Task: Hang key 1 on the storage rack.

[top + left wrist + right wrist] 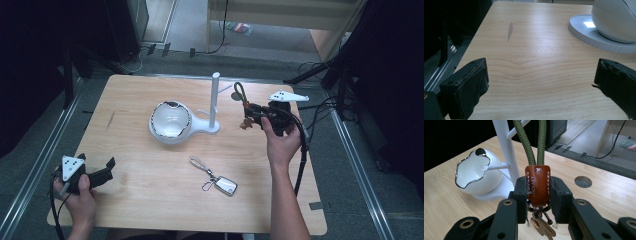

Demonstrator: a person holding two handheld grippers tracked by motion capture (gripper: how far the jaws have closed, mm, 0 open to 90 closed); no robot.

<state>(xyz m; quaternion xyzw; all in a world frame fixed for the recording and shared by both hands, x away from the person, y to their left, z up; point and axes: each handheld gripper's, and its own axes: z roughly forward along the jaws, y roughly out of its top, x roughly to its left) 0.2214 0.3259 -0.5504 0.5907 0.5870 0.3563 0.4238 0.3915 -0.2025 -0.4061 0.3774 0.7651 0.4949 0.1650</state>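
High view: right claw [248,114] lifts keyring [242,102] beside stand [215,100], loop up, prob. to hook on peg. Left claw [102,172] rests on desk [150,185], out of way.

Left gripper view: jaws spread, nothing between.

Right gripper view: claw pinching leather tab [537,183] (cord loop free above), bowl [477,175] behind.

Your left hand [80,192] rests at the bench's near left corner, its tool [102,172] low with jaws spread wide and nothing between them. Your right forearm reaches up the bench's right side; the right tool [248,116] is raised, its jaws clamped.
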